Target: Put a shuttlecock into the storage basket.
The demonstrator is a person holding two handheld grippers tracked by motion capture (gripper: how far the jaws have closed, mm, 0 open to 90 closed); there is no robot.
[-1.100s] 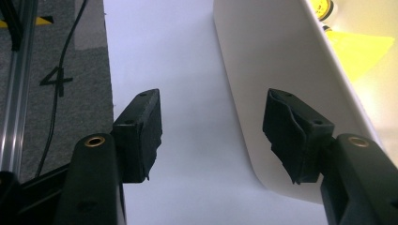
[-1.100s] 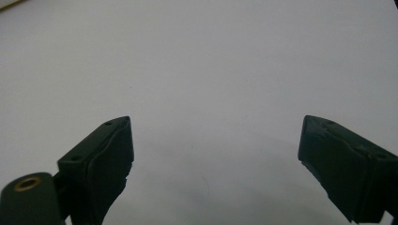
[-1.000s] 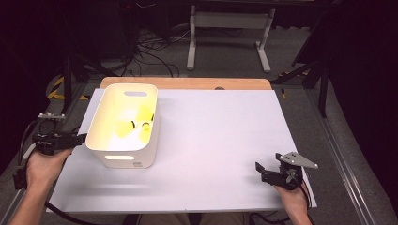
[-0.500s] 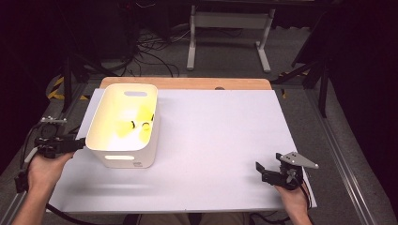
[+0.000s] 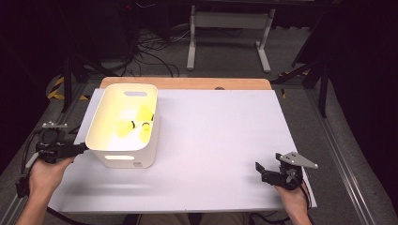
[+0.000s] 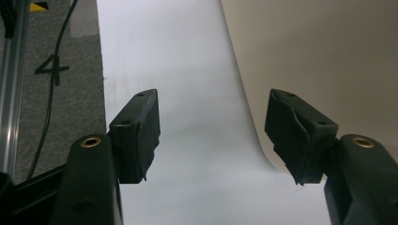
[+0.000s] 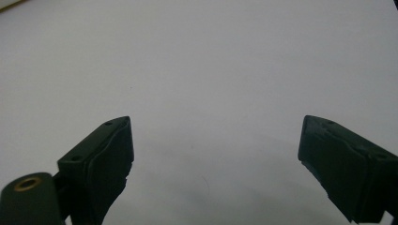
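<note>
A white bin with handle slots stands on the left part of the white table top. Yellow items with small dark parts lie inside it; what they are I cannot tell. My left gripper is level beside the bin's near left corner and points at it, just short of the wall. In the left gripper view its jaws are open over bare table, with the bin's wall at the right. My right gripper rests near the front right corner, and its jaws are wide open with nothing between them.
A wooden strip runs along the table's far edge. Beyond it are floor cables and a metal stand. Grey carpet and a rail lie off the table's left edge.
My left hand has drifted slightly toward the table's near edge, staying beside the bin. The right hand has not moved.
</note>
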